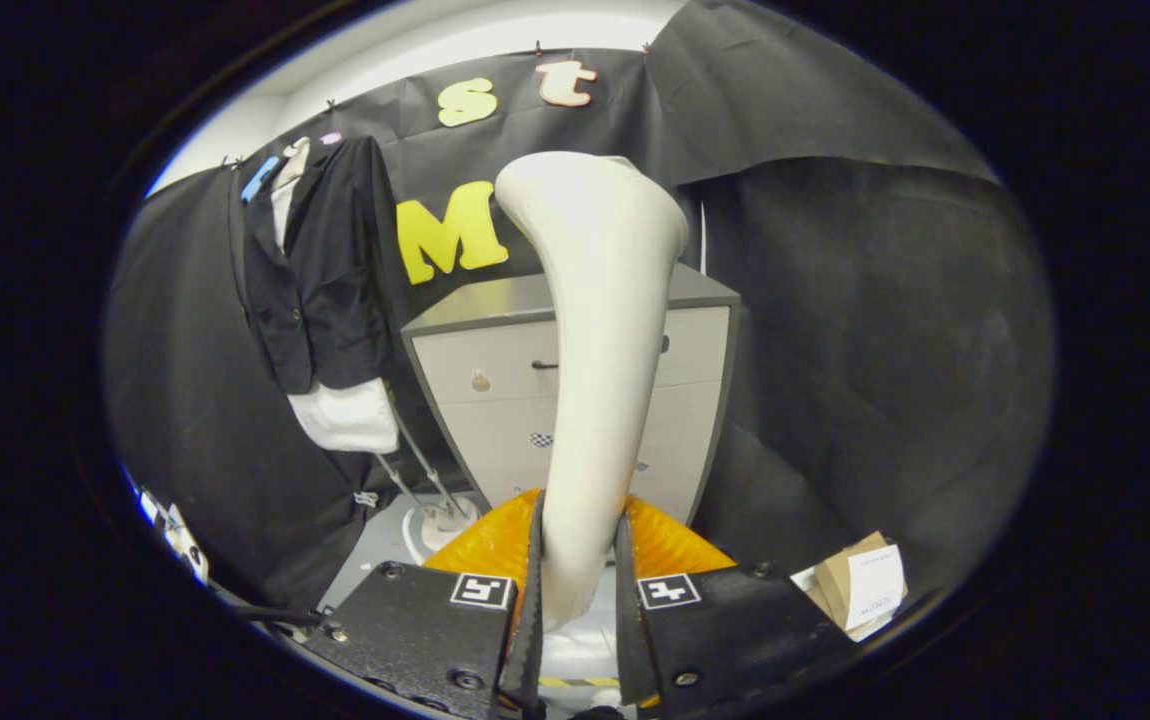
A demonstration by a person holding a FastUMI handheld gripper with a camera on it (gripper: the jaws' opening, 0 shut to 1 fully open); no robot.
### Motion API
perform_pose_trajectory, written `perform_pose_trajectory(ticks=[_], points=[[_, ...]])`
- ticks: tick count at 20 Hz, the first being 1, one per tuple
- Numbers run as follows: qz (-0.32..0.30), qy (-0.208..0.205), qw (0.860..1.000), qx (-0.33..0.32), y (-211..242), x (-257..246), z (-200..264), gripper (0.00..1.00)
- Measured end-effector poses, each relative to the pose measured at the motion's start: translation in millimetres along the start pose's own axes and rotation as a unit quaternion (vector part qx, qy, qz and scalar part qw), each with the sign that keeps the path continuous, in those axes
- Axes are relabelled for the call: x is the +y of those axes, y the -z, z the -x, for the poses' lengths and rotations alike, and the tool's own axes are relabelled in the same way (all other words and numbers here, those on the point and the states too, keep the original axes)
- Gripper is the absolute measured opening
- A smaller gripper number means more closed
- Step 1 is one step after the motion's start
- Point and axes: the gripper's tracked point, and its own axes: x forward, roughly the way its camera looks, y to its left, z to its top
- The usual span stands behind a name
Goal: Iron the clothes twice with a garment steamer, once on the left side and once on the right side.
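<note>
Gripper [580, 590] clamped on steamer [595, 330] handle, both fingers pressing; steamer head well right of hanging jacket [320, 270], not touching; both passes look undone

Your gripper [580, 600] points forward and slightly upward, its two fingers standing nearly parallel and drawn close together. Both fingers [533, 610] press against the narrow lower handle of the cream-white, smooth plastic garment steamer [600, 340], one on each side, so it is clamped between them. The steamer rises upright from the grip, widening toward its top.
</note>
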Motion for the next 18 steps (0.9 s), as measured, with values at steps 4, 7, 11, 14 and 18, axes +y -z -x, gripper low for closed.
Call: perform_pose_trajectory(ticks=[4,7,11,14,18], points=[[-0.005,-0.004,1.0,0.007,5.2,-2.0,5.9,0.33],[-0.004,-0.009,1.0,0.006,4.2,-1.6,7.7,0.33],[0.001,-0.013,1.0,-0.003,1.9,-4.1,6.8,0.33],[0.003,-0.015,1.0,-0.002,2.8,-5.3,7.8,0.33],[-0.004,-0.017,1.0,0.007,6.1,-3.9,10.2,0.33]])
